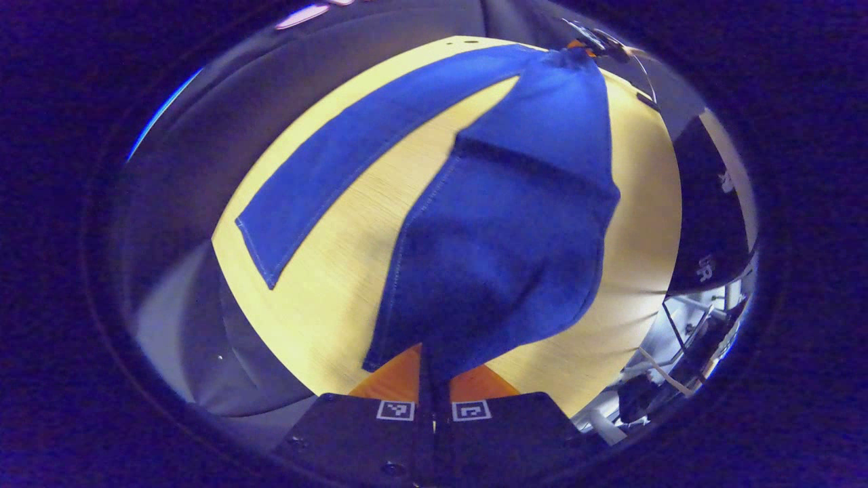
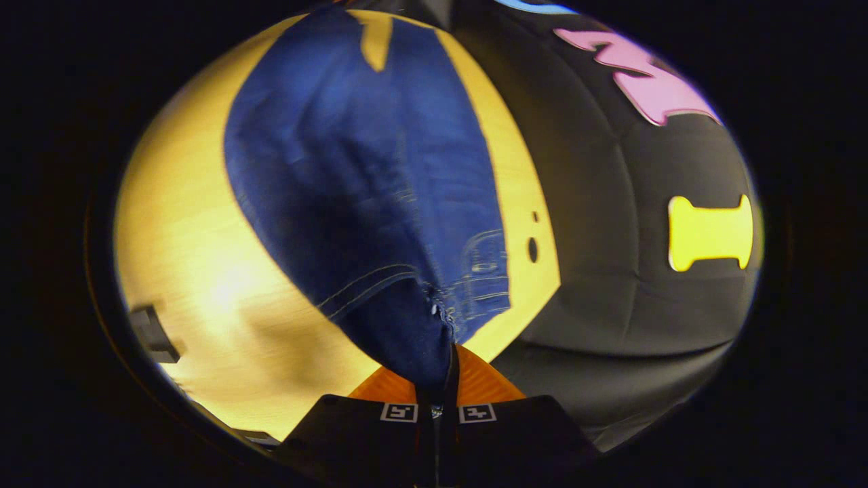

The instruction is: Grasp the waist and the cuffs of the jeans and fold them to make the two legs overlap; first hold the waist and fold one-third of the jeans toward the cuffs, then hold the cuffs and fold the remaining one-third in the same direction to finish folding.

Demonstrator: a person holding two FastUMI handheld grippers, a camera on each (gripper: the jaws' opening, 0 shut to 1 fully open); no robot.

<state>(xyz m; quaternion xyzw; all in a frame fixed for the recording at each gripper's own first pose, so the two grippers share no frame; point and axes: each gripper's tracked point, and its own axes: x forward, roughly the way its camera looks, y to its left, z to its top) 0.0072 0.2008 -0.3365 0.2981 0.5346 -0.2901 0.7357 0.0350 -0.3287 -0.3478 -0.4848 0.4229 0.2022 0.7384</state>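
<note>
My left gripper (image 1: pixel 434 379) clamps cuff, right gripper (image 2: pixel 437 379) clamps waist. Jeans (image 1: pixel 515 224) lifted over table (image 1: pixel 325 298); other leg (image 1: pixel 366 149) flat toward far edge. Carry both ends across together, keep taut, align leg edges before lowering.

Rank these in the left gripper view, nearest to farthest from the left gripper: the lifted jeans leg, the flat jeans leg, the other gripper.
1. Lifted jeans leg, clamped in the left gripper.
2. Flat jeans leg, on the table, upper left.
3. Other gripper, at the top, at the jeans' far end.
</note>
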